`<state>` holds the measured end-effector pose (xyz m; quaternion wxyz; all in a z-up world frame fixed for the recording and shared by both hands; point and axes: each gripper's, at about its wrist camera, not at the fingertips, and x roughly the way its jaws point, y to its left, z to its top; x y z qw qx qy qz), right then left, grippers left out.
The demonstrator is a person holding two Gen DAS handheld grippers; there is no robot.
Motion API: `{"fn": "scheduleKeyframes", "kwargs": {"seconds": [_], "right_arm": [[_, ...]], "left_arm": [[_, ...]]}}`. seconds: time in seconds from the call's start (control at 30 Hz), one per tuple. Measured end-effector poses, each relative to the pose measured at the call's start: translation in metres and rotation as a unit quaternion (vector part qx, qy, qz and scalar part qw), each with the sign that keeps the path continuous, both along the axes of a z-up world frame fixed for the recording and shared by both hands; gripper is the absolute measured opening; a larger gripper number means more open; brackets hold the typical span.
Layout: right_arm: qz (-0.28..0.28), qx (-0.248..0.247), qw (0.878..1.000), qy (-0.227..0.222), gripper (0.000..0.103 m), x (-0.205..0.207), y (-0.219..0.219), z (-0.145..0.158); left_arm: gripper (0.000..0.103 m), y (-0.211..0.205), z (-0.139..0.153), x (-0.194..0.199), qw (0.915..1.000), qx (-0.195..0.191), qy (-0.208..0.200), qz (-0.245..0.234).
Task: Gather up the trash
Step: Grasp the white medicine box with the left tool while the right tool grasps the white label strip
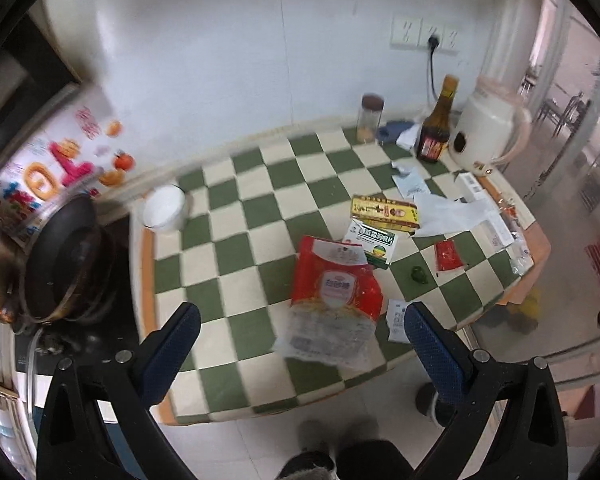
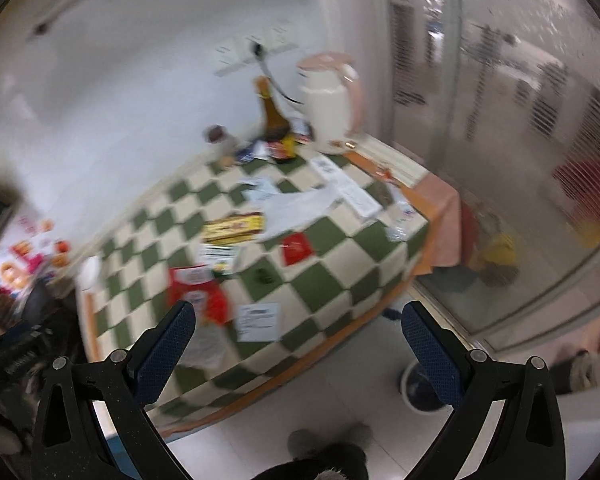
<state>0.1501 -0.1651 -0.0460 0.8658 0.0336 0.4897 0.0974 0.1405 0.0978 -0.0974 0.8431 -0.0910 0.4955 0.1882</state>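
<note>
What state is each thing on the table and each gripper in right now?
left gripper: jaws open, empty
right gripper: jaws open, empty
red-and-clear bag: lying flat, torn open
glass jar: upright, lid on
sauce bottle: upright, capped
kettle: upright
white bowl: upright

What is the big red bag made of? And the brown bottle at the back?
The red bag looks like thin glossy plastic: it crinkles, and its lower end is see-through. The brown bottle seems to be dark glass, or maybe hard plastic: smooth, shiny, amber at the neck.
</note>
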Motion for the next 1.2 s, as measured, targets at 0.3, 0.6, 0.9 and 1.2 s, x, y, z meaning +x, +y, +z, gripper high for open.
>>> {"fn": "scheduleKeyframes", "kwargs": {"seconds": [0.3, 0.6, 0.9, 1.2], "right_arm": [[-0.023, -0.058, 0.995, 0.075, 0.103, 0.170, -0.021, -0.101], [-0.001, -0.071, 0.984, 0.166, 0.103, 0.294, -0.013, -0.205], [0.016, -0.084, 0.977, 0.198, 0.103, 0.341, 0.000, -0.245], [0.042, -0.109, 0.972, 0.202, 0.103, 0.355, 0.019, -0.263]], "left_arm": [[0.103, 0.005, -0.096, 0.145, 0.9929, 0.000, 0.118, -0.018], [0.089, 0.019, -0.221, 0.218, 0.9310, -0.261, 0.225, 0.120], [0.081, 0.028, -0.250, 0.224, 0.8624, -0.369, 0.229, 0.260], [0.080, 0.039, -0.277, 0.199, 0.8356, -0.373, 0.249, 0.317]]}}
